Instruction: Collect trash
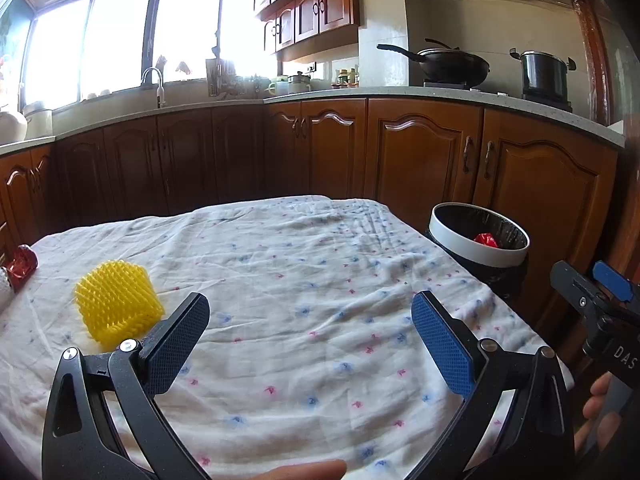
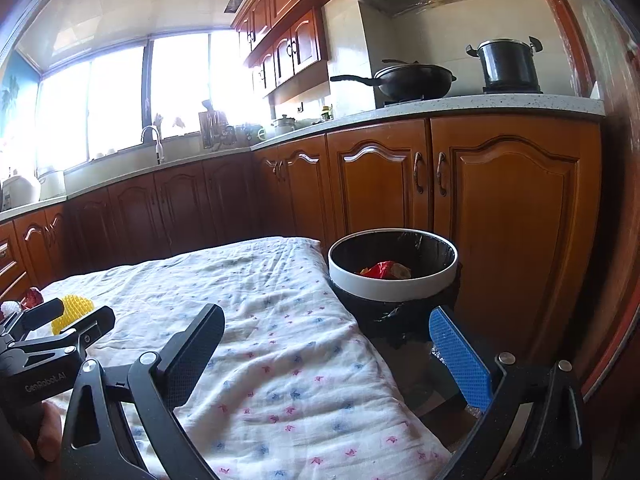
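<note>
A round trash bin (image 1: 478,250) with a white rim and black liner stands past the table's right edge; red crumpled trash (image 1: 486,239) lies inside. In the right wrist view the bin (image 2: 392,280) holds red and yellowish trash (image 2: 384,270). A yellow spiky block (image 1: 118,306) sits on the cloth-covered table (image 1: 320,280) at the left, also seen in the right wrist view (image 2: 72,312). A red wrapper (image 1: 22,266) lies at the far left edge. My left gripper (image 1: 310,320) is open and empty over the cloth. My right gripper (image 2: 326,340) is open and empty near the bin.
Wooden kitchen cabinets (image 1: 420,152) run behind the table and bin. A counter holds a wok (image 1: 448,66), a pot (image 1: 544,72) and a sink faucet (image 1: 154,80). The right gripper's body (image 1: 600,308) shows at the right edge of the left wrist view.
</note>
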`<action>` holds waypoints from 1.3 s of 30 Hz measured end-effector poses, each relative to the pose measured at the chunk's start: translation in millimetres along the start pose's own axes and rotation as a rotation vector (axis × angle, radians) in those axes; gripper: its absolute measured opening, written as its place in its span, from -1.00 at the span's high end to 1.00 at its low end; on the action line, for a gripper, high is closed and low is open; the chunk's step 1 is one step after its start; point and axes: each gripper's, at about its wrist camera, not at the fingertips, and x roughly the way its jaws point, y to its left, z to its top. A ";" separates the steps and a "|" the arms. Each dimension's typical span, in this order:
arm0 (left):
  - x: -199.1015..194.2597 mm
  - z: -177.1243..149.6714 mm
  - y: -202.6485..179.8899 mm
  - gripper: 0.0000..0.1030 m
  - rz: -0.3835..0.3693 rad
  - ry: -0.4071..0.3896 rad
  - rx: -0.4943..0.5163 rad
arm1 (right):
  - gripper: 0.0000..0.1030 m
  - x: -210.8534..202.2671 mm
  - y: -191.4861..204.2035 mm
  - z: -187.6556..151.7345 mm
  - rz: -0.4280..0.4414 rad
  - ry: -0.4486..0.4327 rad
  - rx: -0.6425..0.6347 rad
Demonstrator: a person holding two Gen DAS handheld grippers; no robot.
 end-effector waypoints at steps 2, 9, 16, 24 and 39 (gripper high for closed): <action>-2.7 0.2 -0.6 -1.00 0.005 -0.007 0.002 | -1.00 -2.2 -0.7 0.1 0.003 -0.007 0.003; -8.7 1.0 -1.9 -1.00 0.020 -0.024 0.007 | -1.00 -5.2 -2.5 0.3 0.012 -0.017 0.010; -12.2 0.3 -5.3 -1.00 0.025 -0.029 0.021 | -1.00 -8.1 -4.1 0.5 0.017 -0.024 0.018; -18.2 0.6 -7.7 -1.00 0.035 -0.052 0.023 | -1.00 -11.3 -5.0 1.3 0.022 -0.033 0.023; -23.6 0.6 -8.2 -1.00 0.035 -0.060 0.030 | -1.00 -11.0 -3.3 1.0 0.029 -0.024 0.027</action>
